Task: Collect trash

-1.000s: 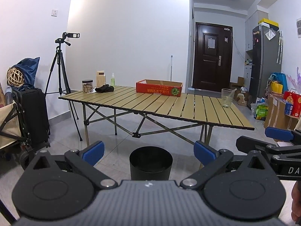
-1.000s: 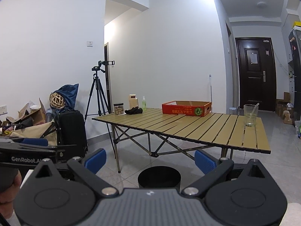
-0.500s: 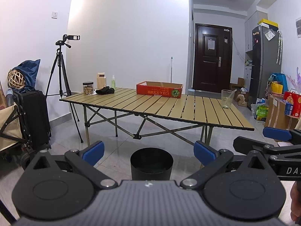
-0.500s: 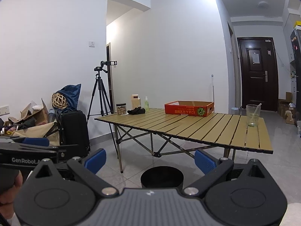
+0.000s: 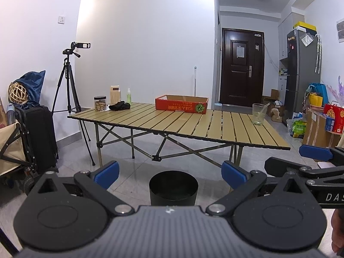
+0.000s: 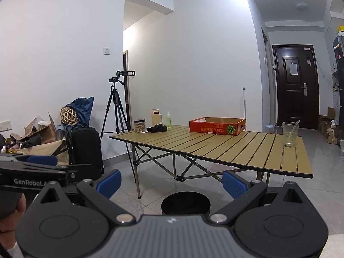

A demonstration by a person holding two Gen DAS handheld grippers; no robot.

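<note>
Here both tongs — left tongs (image 5: 169, 173), right tongs (image 6: 171, 181) — are spread wide, gripping nothing, well short of the surface (image 5: 193, 126). Black trash bin (image 5: 173, 188) stands on floor below; plastic cup (image 5: 258, 114) near surface's right end.

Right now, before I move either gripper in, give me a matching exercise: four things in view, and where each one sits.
Things:
1. black cylindrical trash bin
2. red cardboard tray box
3. clear glass cup with a straw
4. black cloth bundle

Places:
A. table's far left corner, by the jar
B. floor in front of the table
C. table's right side
D. table's far edge, near the middle

Pairs: 1-B, 2-D, 3-C, 4-A
</note>
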